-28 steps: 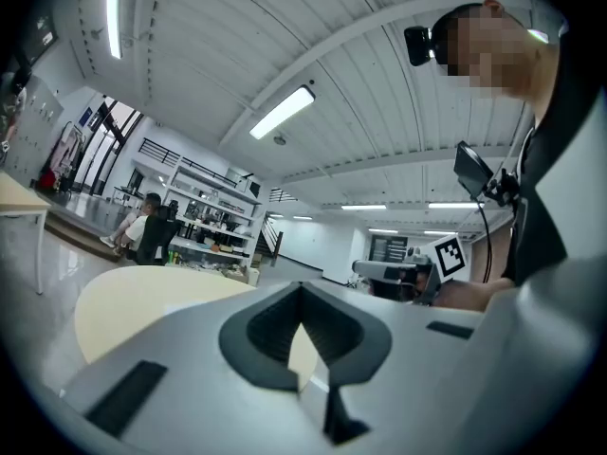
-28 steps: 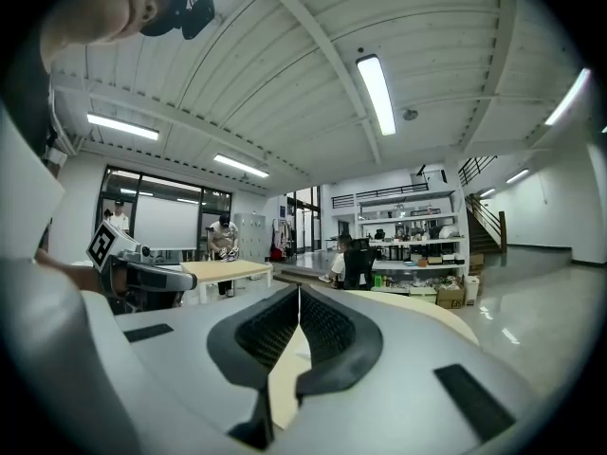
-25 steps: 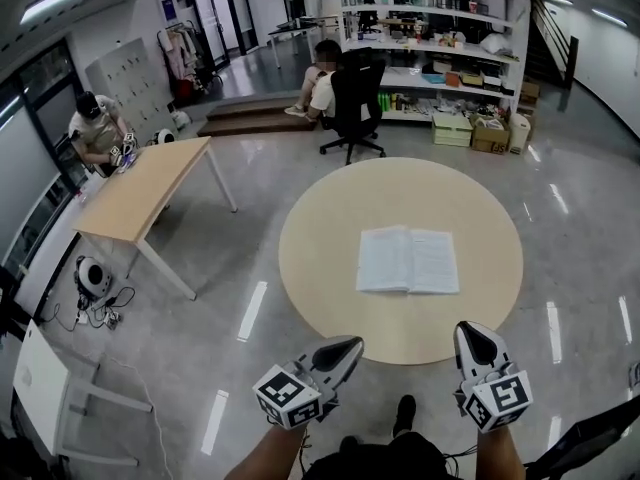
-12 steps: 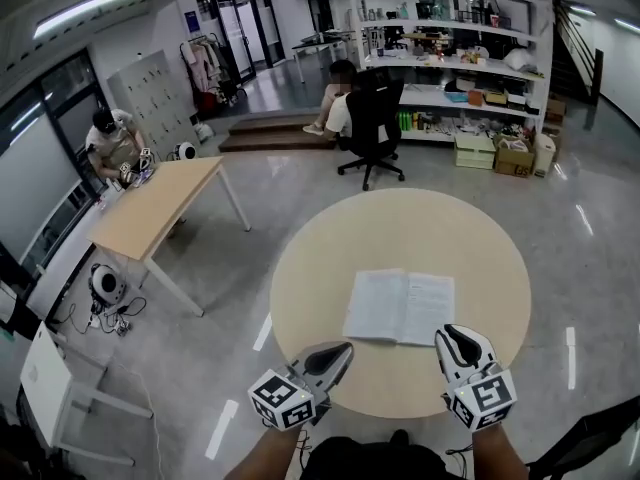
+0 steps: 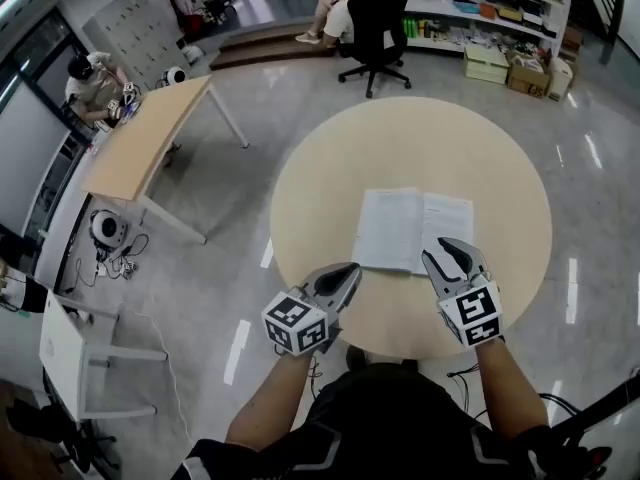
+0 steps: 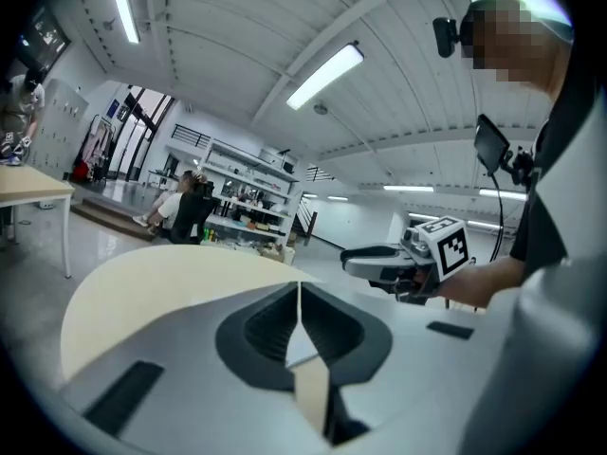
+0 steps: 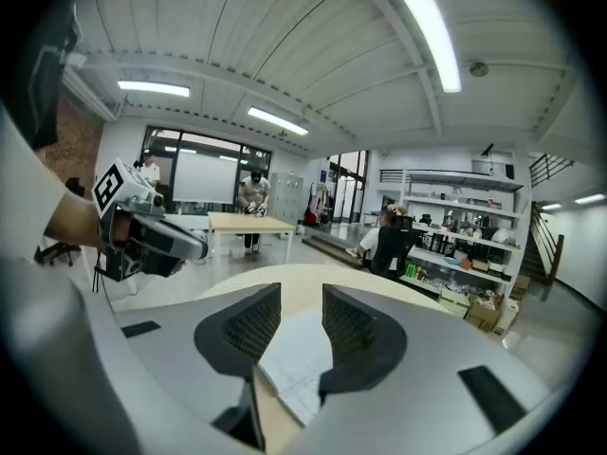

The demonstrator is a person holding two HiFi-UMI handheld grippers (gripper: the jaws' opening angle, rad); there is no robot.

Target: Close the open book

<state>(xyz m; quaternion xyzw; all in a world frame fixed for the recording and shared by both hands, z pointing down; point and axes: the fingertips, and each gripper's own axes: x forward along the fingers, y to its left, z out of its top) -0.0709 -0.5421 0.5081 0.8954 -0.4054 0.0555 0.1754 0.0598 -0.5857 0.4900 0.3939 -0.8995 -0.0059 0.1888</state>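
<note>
Open book (image 5: 415, 230): lay flat on the round table (image 5: 320, 158), middle of the head view. Held the left gripper (image 5: 350, 270) closed and empty, lower left of the book. Was opening the right gripper (image 5: 440, 251) at its lower right edge, page seen between the jaws, not gripped.

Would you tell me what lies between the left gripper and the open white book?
Only a narrow bare strip of the round beige table, seen in the head view, separates the left gripper from the open white book.
</note>
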